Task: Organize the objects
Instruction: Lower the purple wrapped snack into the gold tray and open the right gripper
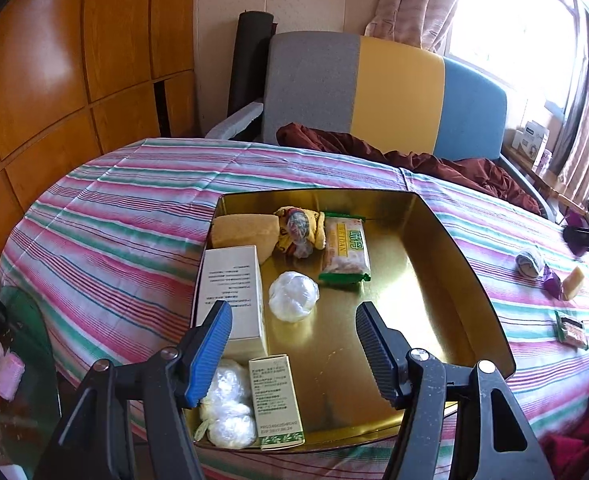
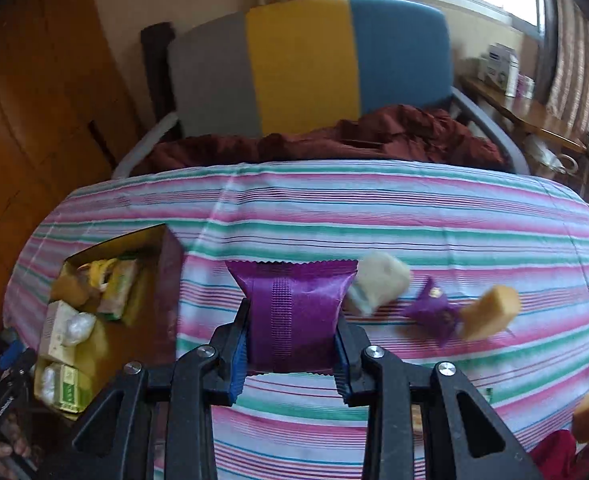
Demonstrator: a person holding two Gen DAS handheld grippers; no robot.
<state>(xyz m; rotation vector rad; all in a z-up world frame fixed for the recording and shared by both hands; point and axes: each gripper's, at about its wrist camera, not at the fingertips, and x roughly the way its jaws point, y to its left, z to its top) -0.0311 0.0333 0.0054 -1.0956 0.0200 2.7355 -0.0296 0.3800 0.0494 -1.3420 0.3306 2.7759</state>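
A gold metal tray (image 1: 446, 264) sits on the striped table and holds two white boxes, a green snack pack (image 1: 344, 250), a white plastic ball (image 1: 293, 296) and other small items. My left gripper (image 1: 294, 344) is open and empty above the tray's near part. My right gripper (image 2: 292, 332) is shut on a purple snack packet (image 2: 294, 312), held above the cloth to the right of the tray (image 2: 170, 276). Loose items lie right of it: a pale wrapped piece (image 2: 380, 280), a purple wrapper (image 2: 434, 312) and a yellow sponge piece (image 2: 490, 312).
The round table has a pink, green and white striped cloth (image 1: 134, 200). A grey, yellow and blue sofa (image 1: 374, 92) with a maroon cloth (image 1: 434, 160) stands behind. A wooden wardrobe (image 1: 54, 60) is at the left. A small green packet (image 1: 571, 329) lies at the right.
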